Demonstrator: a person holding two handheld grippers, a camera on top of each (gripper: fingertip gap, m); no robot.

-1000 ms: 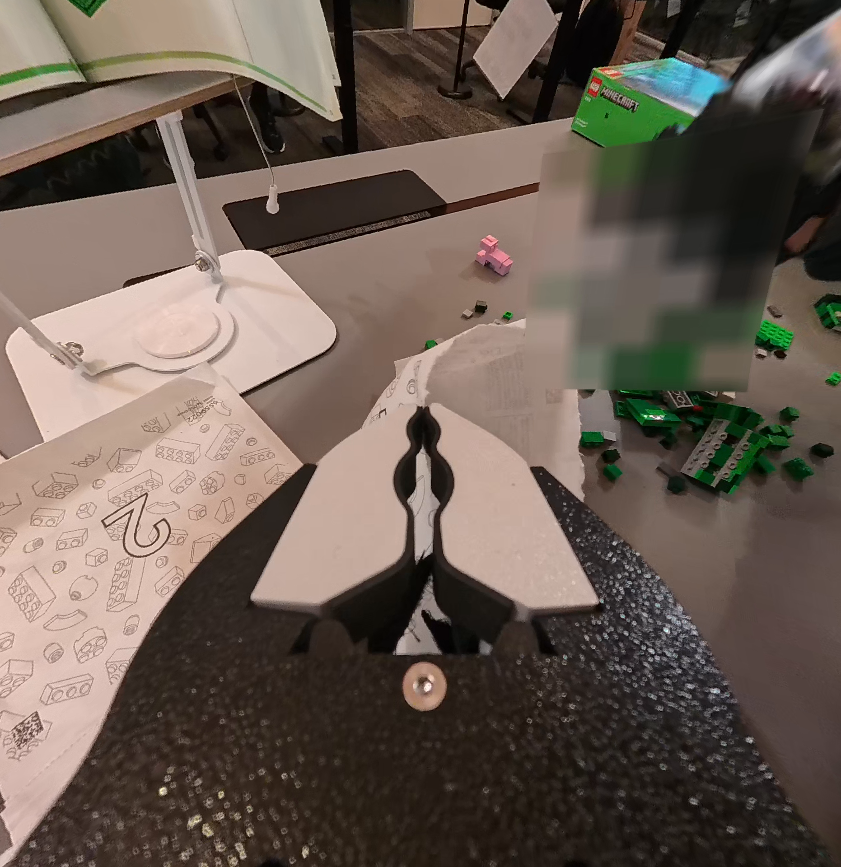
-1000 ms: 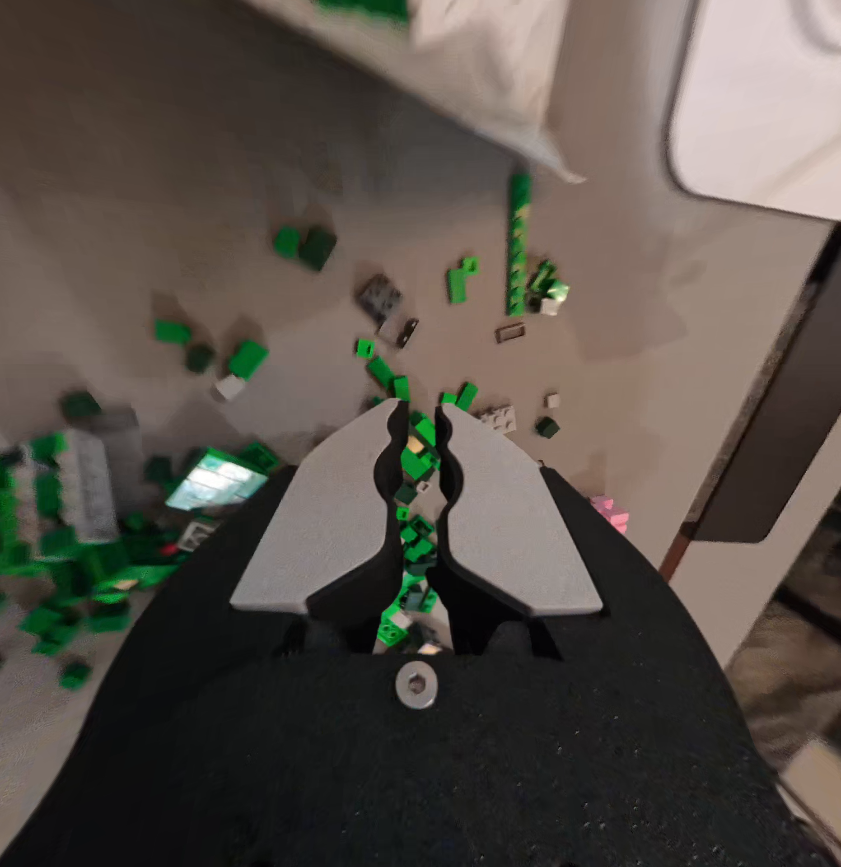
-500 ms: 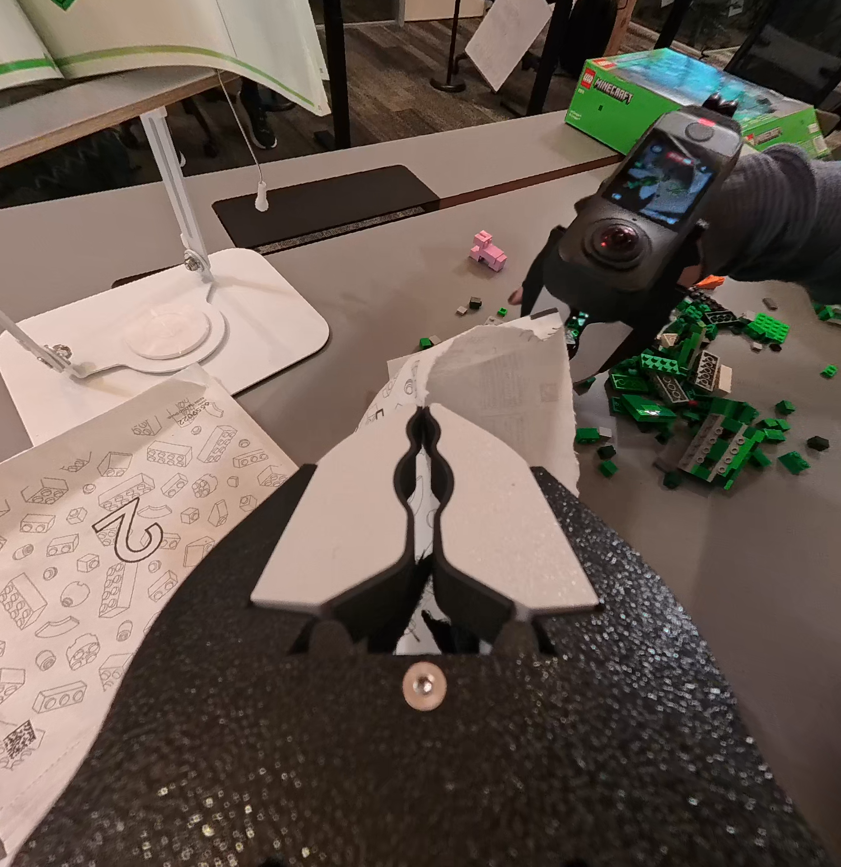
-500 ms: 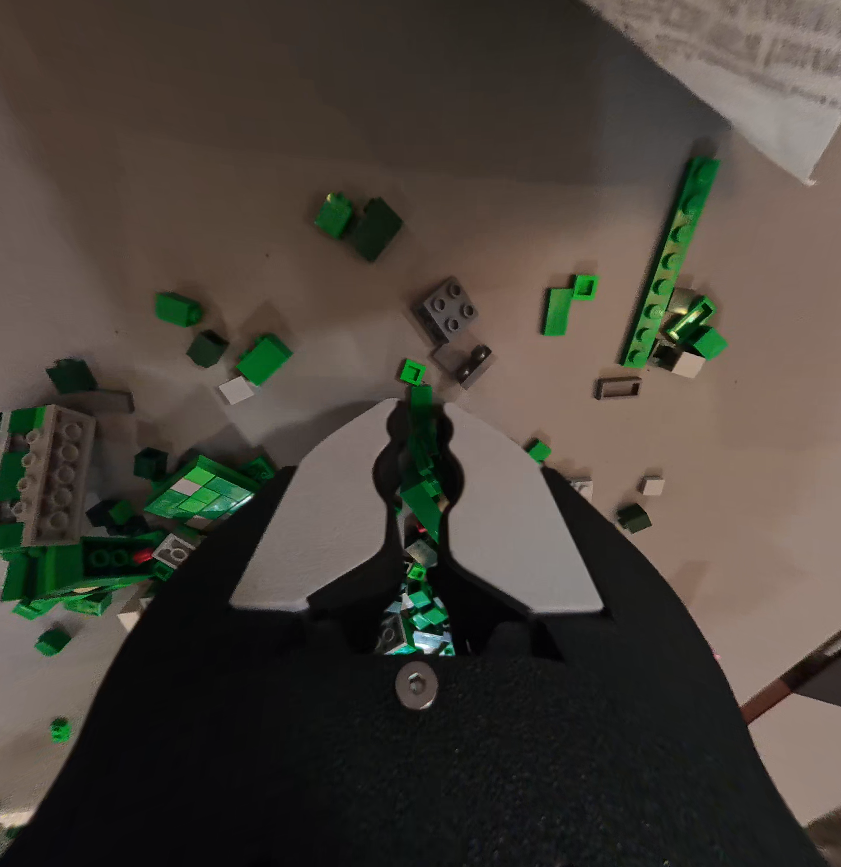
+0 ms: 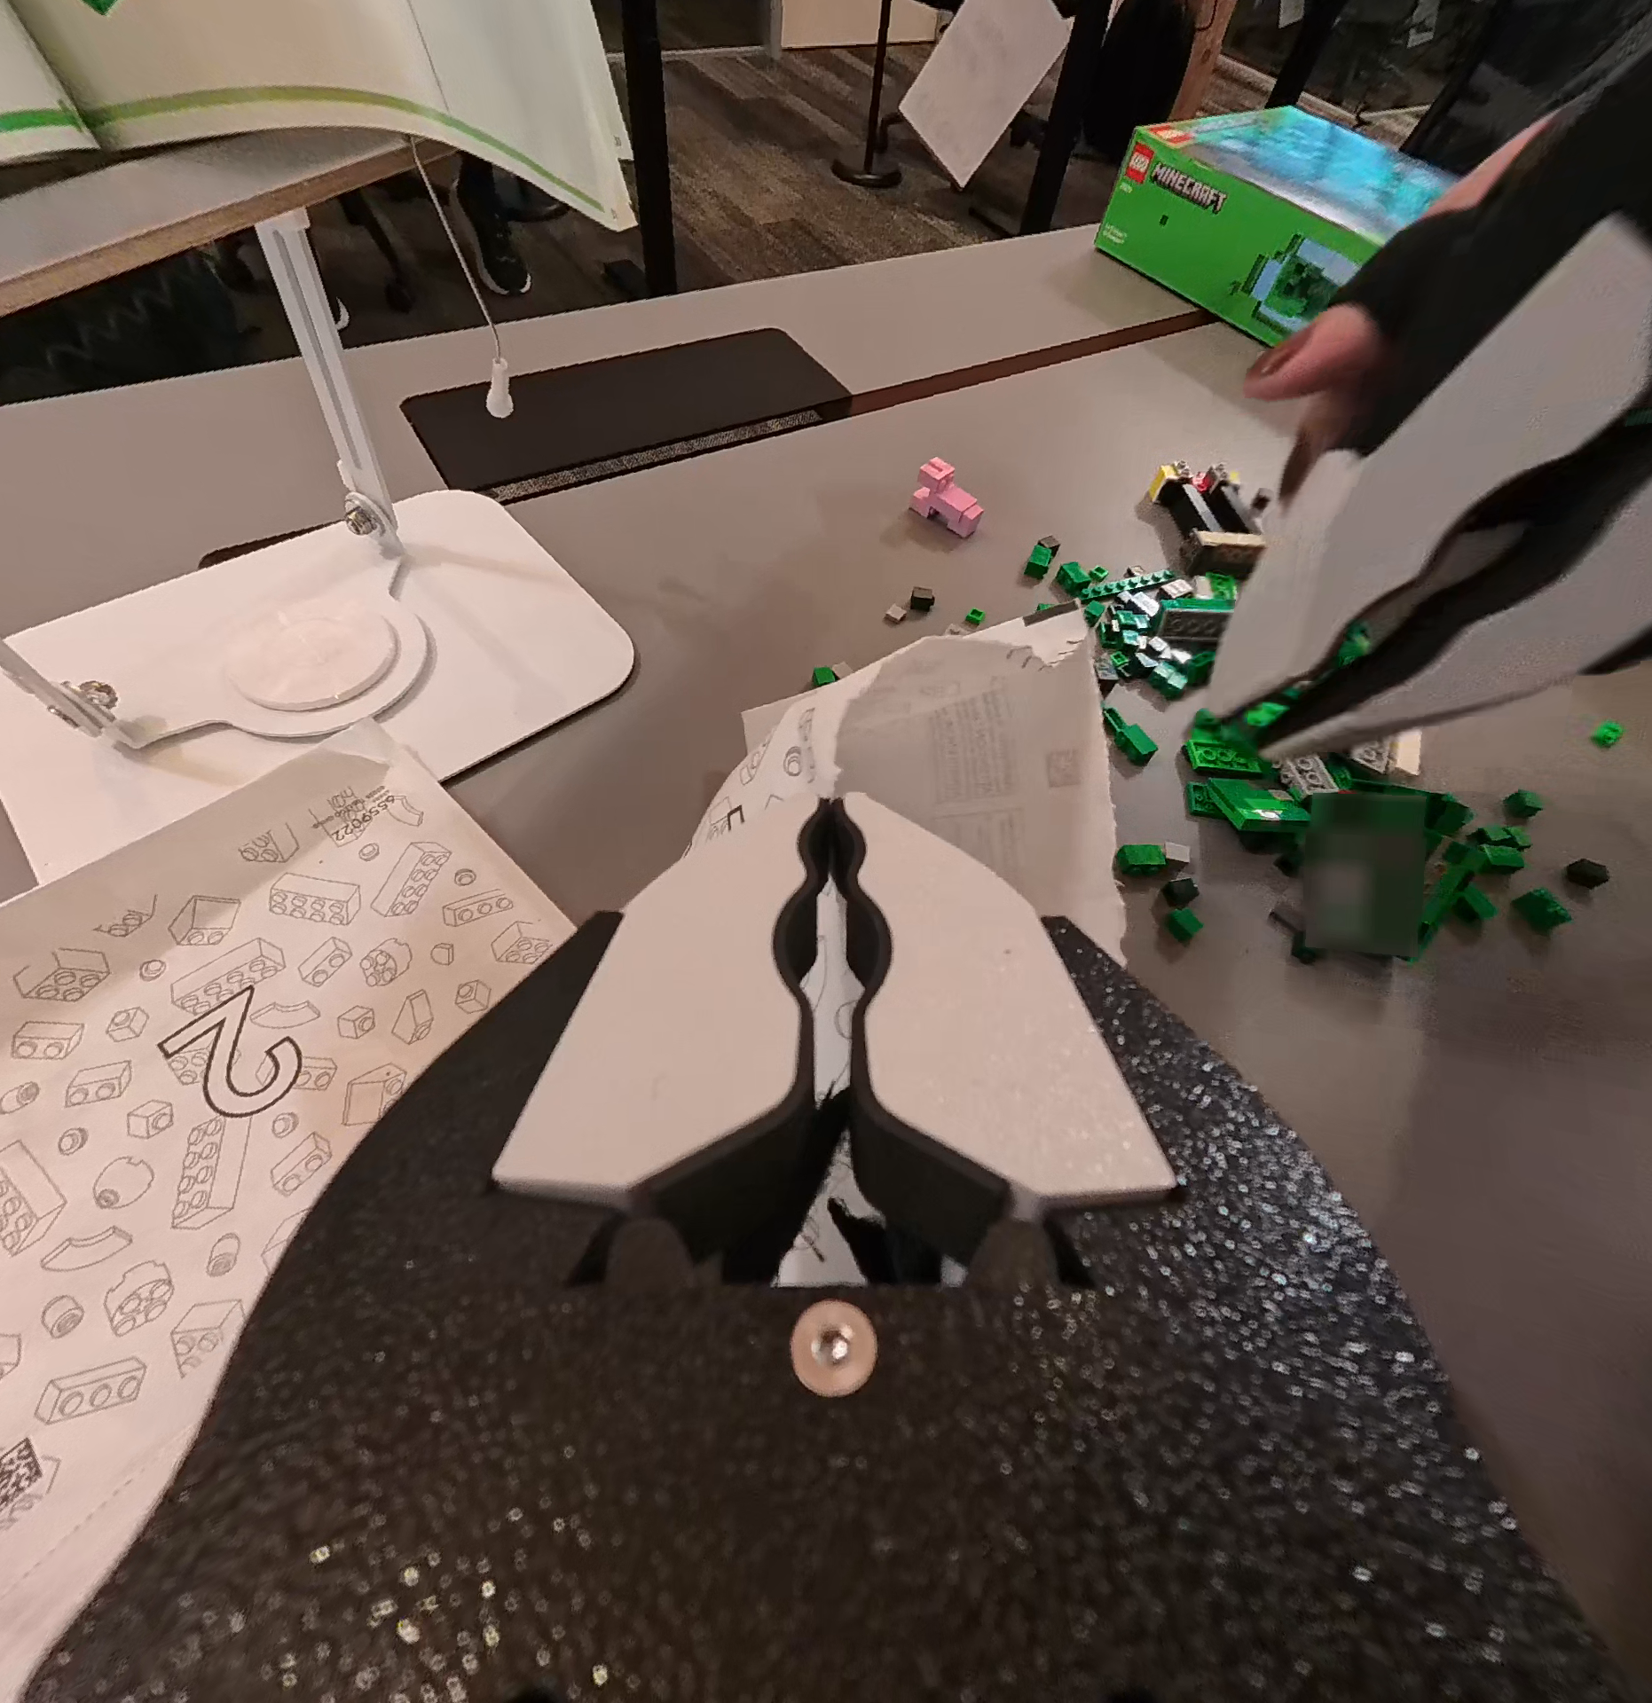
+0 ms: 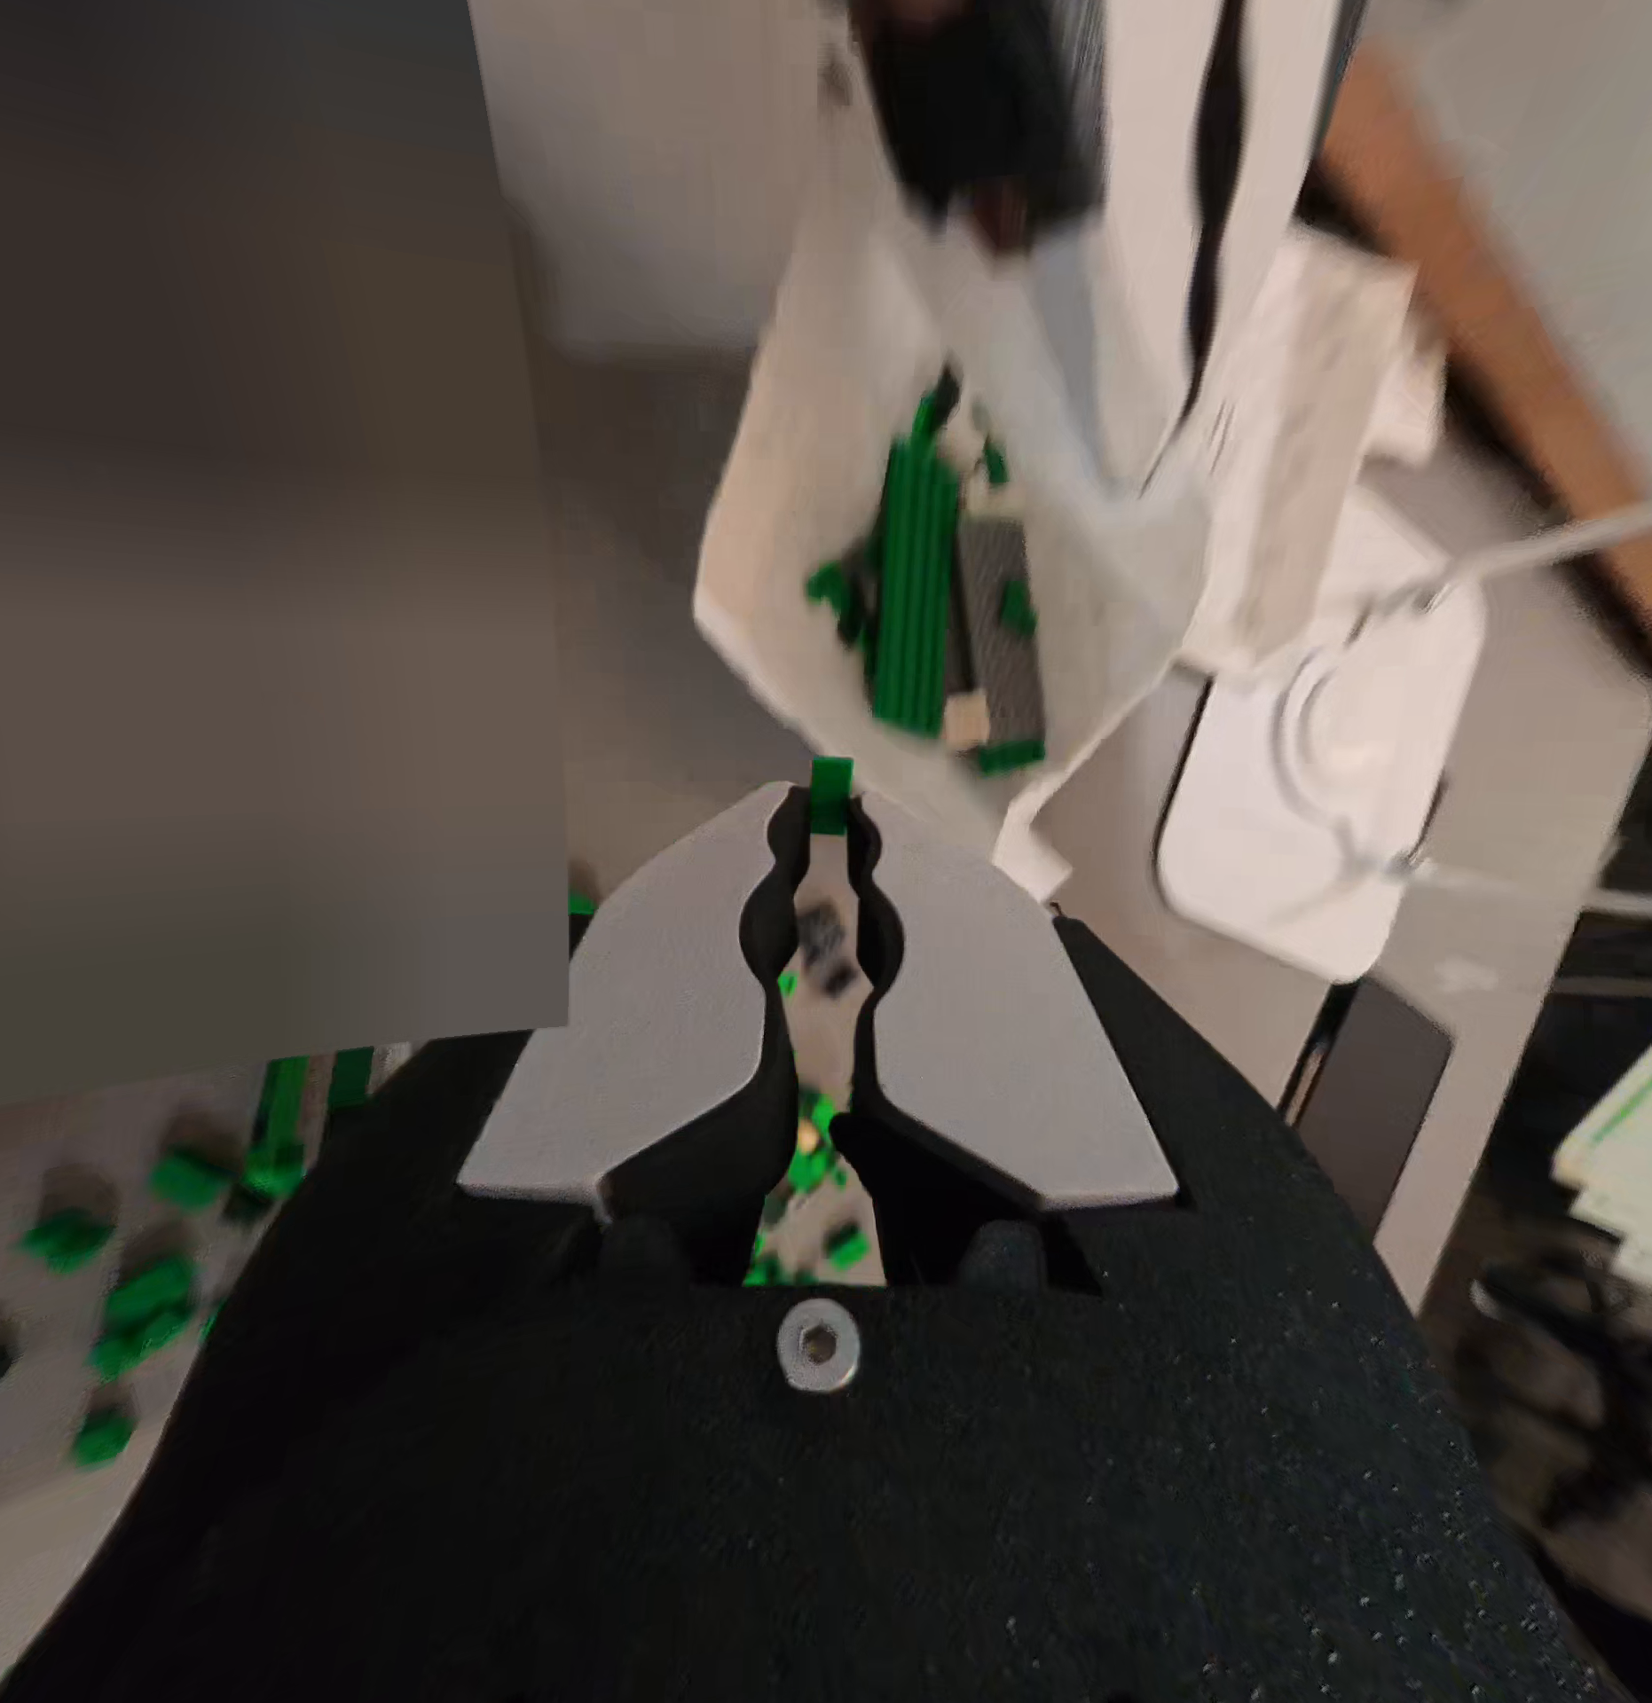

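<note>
My left gripper (image 5: 831, 811) is shut on the edge of a torn white paper bag (image 5: 979, 737) and holds it up off the grey table. In the right wrist view the bag (image 6: 804, 516) gapes open, with long green and grey bricks (image 6: 924, 590) inside. My right gripper (image 6: 828, 804) is shut on a small green brick (image 6: 831, 779), just in front of the bag's mouth. In the left wrist view the right gripper (image 5: 1260, 733) is at the right, with its tips over a pile of green bricks (image 5: 1265, 811). That view is blurred.
A second printed paper bag (image 5: 205, 1014) lies flat at the left. A white stand base (image 5: 361, 645) sits behind it. A pink brick figure (image 5: 942, 484), a black and yellow model (image 5: 1209, 507) and a green toy box (image 5: 1265, 230) are farther back. Loose green bricks (image 6: 131, 1290) are scattered. The grippers' ends are close to 10 centimetres from one another. Left tips and right tips are each some 30 centimetres from the pink brick figure (image 5: 942, 484).
My right gripper was low over the green pile with its jaws around bricks. It has now swung up toward the bag with a green brick in its tips. My left gripper stayed put.
</note>
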